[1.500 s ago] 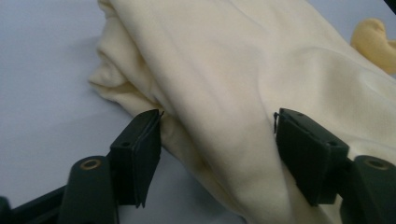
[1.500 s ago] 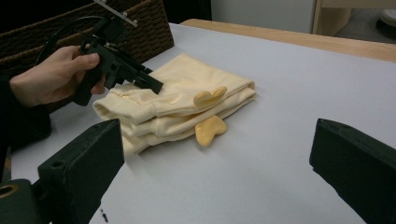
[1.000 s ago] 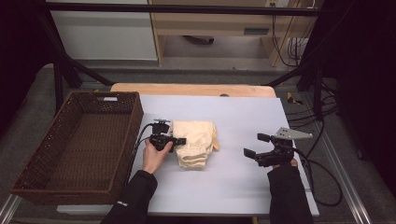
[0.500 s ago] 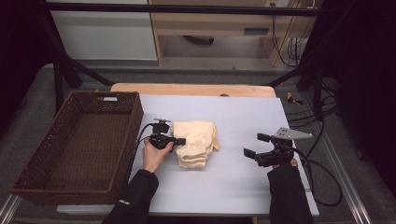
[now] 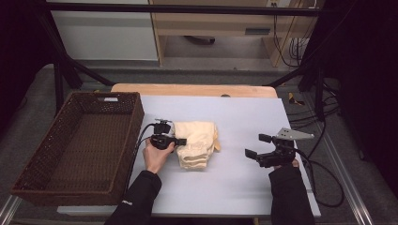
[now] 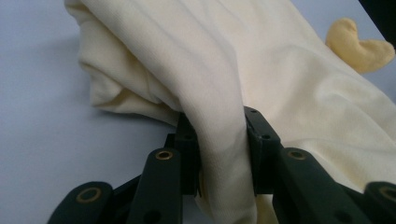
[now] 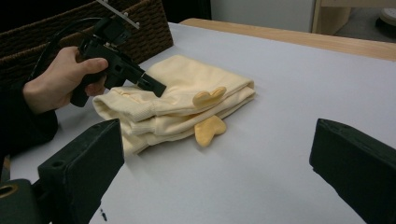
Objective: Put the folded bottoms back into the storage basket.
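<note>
A folded cream garment point(image 5: 199, 143) with two yellow padded tabs point(image 7: 208, 96) lies on the white tabletop point(image 5: 244, 112). At its left edge my left gripper point(image 5: 180, 140) has just been closing its jaws. In the left gripper view the left gripper point(image 6: 219, 126) is shut, pinching a fold of the garment point(image 6: 280, 70) between its pads. The right gripper view shows that same left gripper point(image 7: 152, 86) biting the top layer of the garment point(image 7: 187, 77). My right gripper point(image 5: 256, 146) rests to the right of the garment, well apart from it. The right gripper point(image 7: 219, 158) stands open with nothing between its jaws.
A large dark wicker basket point(image 5: 136, 117) stands at the table's left, close beside the left hand. A wooden board point(image 5: 192, 89) runs along the far edge of the table. Cables point(image 5: 324, 187) trail off the right side.
</note>
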`<state>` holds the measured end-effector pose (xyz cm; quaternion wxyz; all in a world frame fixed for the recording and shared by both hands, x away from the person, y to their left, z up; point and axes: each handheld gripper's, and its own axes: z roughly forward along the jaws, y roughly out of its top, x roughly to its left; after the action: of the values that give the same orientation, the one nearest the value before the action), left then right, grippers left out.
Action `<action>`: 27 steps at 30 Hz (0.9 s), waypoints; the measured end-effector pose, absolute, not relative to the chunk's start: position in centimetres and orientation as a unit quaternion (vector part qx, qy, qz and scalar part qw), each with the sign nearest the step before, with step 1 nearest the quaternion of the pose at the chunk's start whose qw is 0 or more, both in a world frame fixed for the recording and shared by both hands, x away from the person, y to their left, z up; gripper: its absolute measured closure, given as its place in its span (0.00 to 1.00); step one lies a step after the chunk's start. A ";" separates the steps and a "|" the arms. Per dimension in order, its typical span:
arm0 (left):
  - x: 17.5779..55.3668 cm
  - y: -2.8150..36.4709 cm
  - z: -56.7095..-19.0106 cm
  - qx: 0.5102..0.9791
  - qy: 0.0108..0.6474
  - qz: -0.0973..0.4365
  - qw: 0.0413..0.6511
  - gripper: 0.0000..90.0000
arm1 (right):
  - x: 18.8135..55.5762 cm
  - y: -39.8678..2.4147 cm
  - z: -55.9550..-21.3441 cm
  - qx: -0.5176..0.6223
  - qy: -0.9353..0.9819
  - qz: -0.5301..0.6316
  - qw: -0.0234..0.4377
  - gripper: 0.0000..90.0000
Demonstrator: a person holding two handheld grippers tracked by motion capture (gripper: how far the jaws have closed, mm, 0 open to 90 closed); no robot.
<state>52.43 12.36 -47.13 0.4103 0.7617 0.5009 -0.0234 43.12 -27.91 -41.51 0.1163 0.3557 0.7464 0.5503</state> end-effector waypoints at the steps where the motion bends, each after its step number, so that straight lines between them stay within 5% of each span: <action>1: 52.4 12.4 -47.1 0.762 0.500 -0.024 0.411 0.78 | 43.1 -27.9 -41.5 0.356 0.746 0.550 0.116 0.04; 27: 51.5 12.2 -44.6 0.755 0.469 -0.028 0.458 0.79 | 43.0 -28.0 -41.4 0.355 0.744 0.554 0.117 0.04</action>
<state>51.51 12.20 -44.56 0.4579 0.7548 0.4689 -0.0281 43.05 -28.02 -41.40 0.1167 0.3553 0.7441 0.5535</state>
